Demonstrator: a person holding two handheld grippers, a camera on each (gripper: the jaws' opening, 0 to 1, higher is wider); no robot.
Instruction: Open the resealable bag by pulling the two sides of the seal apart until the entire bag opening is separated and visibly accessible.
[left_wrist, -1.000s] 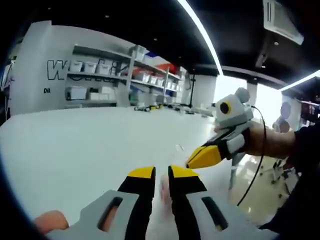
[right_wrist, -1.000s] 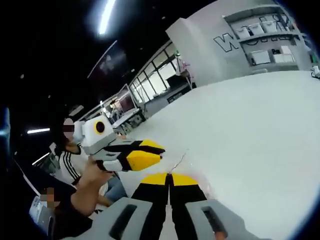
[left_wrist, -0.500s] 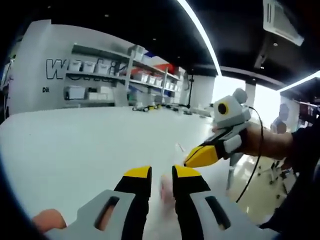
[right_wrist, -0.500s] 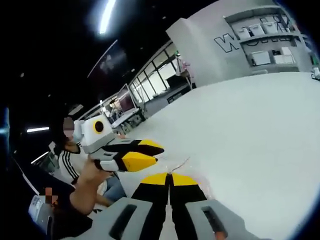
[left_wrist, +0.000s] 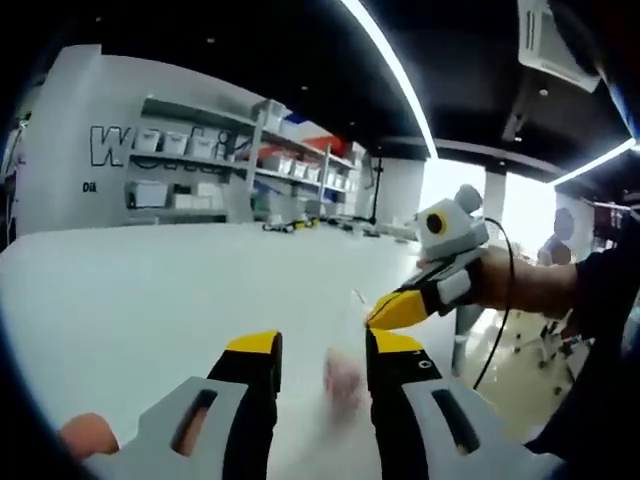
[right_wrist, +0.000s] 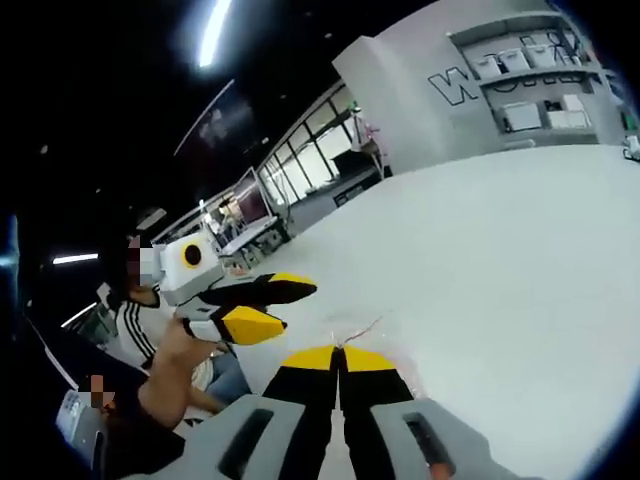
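Two tools are working over one white surface (left_wrist: 150, 290). The left tool (left_wrist: 320, 352) is spread apart; the right tool (right_wrist: 340, 355) is clenching one clear bag (right_wrist: 352, 330) — orientation unclear — above the surface.

Lab/workshop: storage shelves (left_wrist: 250, 165) w/ bins, big white table (left_wrist: 150, 290).

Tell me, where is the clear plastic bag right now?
The clear plastic resealable bag, with something pinkish inside, lies on the white table, between the left gripper's open yellow-tipped jaws in the left gripper view. The right gripper is beside it.
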